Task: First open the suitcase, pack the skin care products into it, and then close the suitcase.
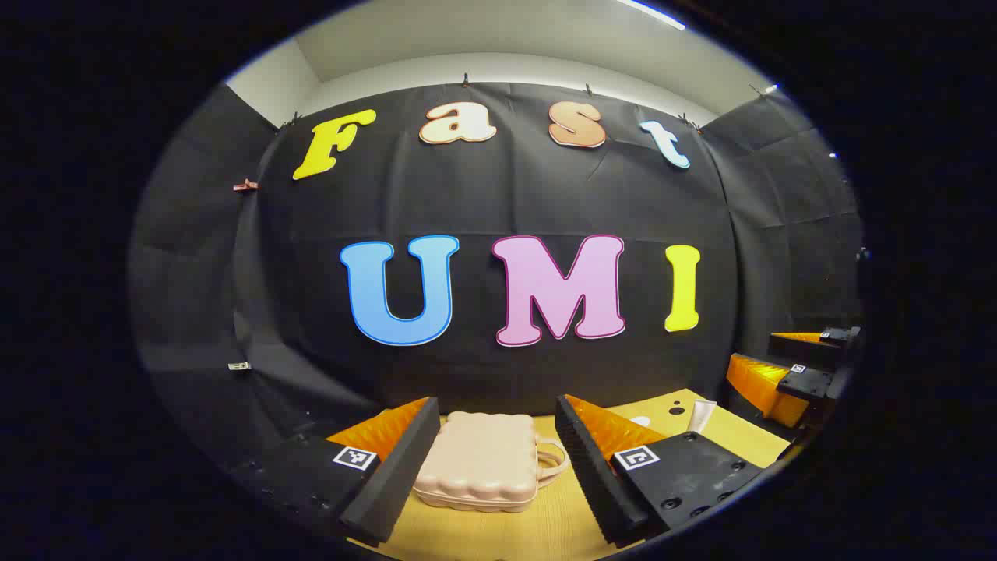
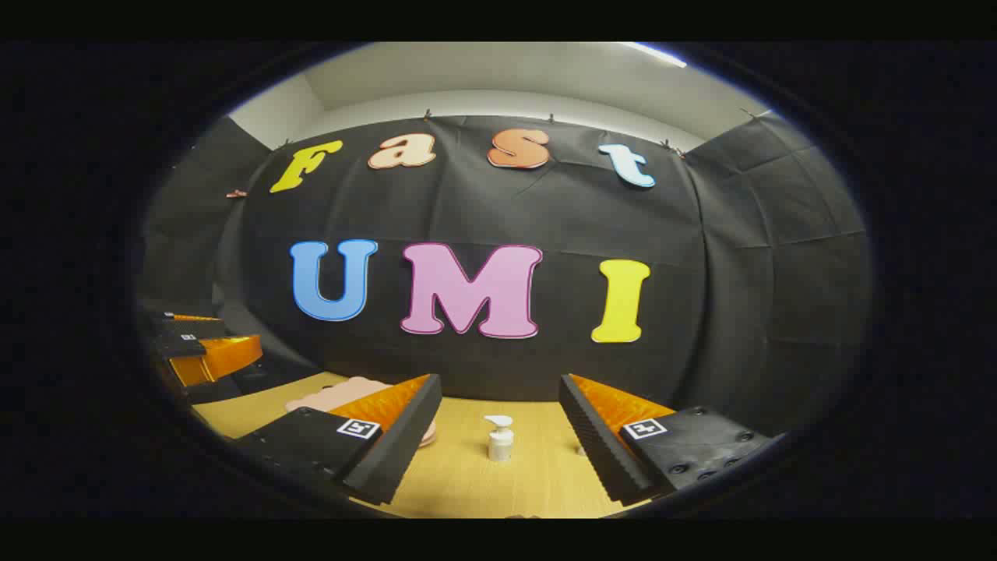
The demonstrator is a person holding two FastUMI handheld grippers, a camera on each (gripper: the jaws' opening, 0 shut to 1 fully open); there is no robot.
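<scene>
1. Both sets of jaws spread wide, pinching nothing.
2. Left gripper (image 1: 494,460) up above the wooden table (image 1: 545,530), aimed at the pink suitcase (image 1: 479,471).
3. Suitcase lying flat on the table, lid down, still closed. Small looped handle (image 1: 551,460) sticking out on its right side.
4. Suitcase just ahead of the left jaws, in the gap between the two fingers, a bit nearer the left one. Not touching either finger, as far as can be seen.
5. Right gripper (image 2: 498,440) also above the table, aimed at a little white pump bottle (image 2: 499,438).
6. Bottle standing upright, out in front, in the middle of the gap between the right fingers. Apart from both.
7. From the right gripper view, suitcase to the left of the bottle, partly hidden behind the left finger (image 2: 389,436).
8. From the left gripper view, something white (image 1: 699,414) on the table far to the right, near the other gripper. Too small to tell what.
9. Task only at the start, by the look of it. Nothing opened, nothing packed, nothing closed.
10. Left to do: lift the lid, put the bottle and any other skin care things inside, push the lid shut.
11. First job most likely the lid, with the left gripper closest to it.
</scene>
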